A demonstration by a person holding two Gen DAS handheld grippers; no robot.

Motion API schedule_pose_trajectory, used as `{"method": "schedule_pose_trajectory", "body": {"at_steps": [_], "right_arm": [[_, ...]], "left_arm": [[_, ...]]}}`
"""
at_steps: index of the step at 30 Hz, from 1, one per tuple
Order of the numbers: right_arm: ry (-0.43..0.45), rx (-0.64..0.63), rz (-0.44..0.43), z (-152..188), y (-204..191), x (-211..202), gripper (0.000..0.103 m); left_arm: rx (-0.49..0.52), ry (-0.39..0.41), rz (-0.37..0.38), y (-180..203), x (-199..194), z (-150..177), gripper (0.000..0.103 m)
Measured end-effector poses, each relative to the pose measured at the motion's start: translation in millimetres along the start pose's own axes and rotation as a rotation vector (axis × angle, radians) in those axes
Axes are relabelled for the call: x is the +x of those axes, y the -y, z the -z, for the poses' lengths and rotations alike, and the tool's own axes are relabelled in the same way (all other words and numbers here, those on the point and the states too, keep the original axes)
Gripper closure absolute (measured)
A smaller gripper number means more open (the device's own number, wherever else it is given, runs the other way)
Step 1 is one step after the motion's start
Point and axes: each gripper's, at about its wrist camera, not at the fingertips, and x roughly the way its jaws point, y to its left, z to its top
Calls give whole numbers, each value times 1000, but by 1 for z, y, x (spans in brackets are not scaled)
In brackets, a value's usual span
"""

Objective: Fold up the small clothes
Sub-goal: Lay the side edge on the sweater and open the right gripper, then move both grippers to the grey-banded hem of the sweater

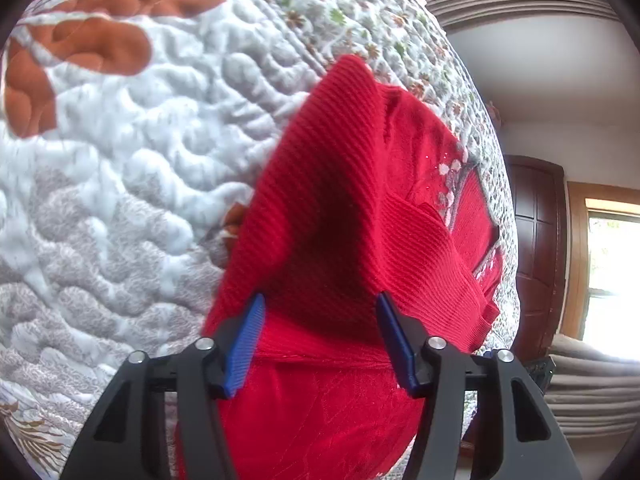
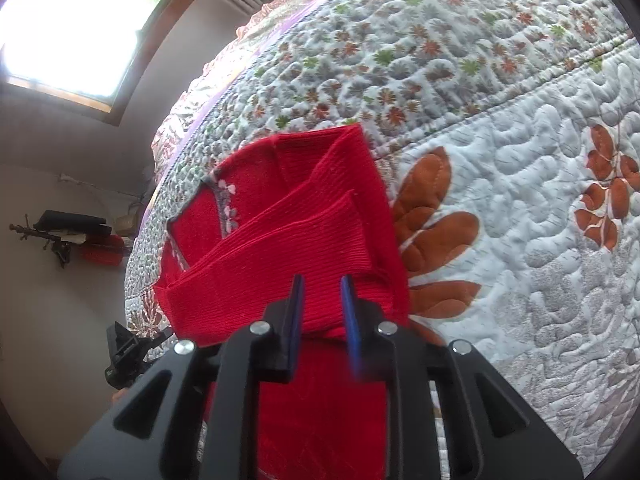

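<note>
Item: red knit sweater (image 1: pixel 360 208), partly folded, sleeves crossed over body, on quilted bed cover (image 1: pixel 132 160) near bed edge. Your left hand-held gripper (image 1: pixel 320 340): blue pads wide apart, red knit between them, nothing clamped. Your right hand-held gripper (image 2: pixel 322 320): narrow gap, sweater hem (image 2: pixel 320 304) between pads, contact unclear.

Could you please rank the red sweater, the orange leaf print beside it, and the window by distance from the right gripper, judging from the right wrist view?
From the right gripper:
1. Red sweater: directly ahead, reaching in between the jaws.
2. Orange leaf print: on the quilt, just right of the sweater.
3. Window: far upper left, across the room beyond the bed.
</note>
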Motion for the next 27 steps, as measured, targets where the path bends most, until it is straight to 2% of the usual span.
{"method": "schedule_pose_trajectory", "body": {"at_steps": [2, 3, 5, 7, 9, 11, 15, 18, 20, 24, 27], "right_arm": [[-22, -23, -36, 1, -21, 11, 83], [-41, -40, -61, 2, -34, 19, 83], [-91, -123, -92, 5, -72, 43, 83], [-137, -267, -95, 8, -121, 73, 83], [-185, -444, -93, 14, -175, 108, 74], [-230, -638, -79, 22, -224, 143, 74], [-294, -918, -15, 40, -284, 195, 74], [-339, -1035, 29, 48, -302, 220, 74], [-380, -1070, 54, 51, -308, 229, 75], [-415, -1103, 91, 52, -310, 235, 92], [-401, -1137, 98, 51, -314, 227, 95]], "left_arm": [[-8, 14, 5, 1, -7, 4, 44], [2, 23, 11, 3, -11, 8, 40], [21, 20, 0, 1, -10, 15, 38], [22, 11, -3, -4, -5, 19, 39], [-1, 22, 19, -10, -4, 17, 39], [-21, 30, 31, -13, -5, 17, 38], [-24, 39, 51, -14, -7, 18, 35], [-10, 42, 74, -15, -12, 21, 35], [-10, 40, 88, -14, -12, 21, 34], [-15, 39, 117, -20, -16, 22, 34], [-13, 32, 120, -26, -18, 21, 34]]}}
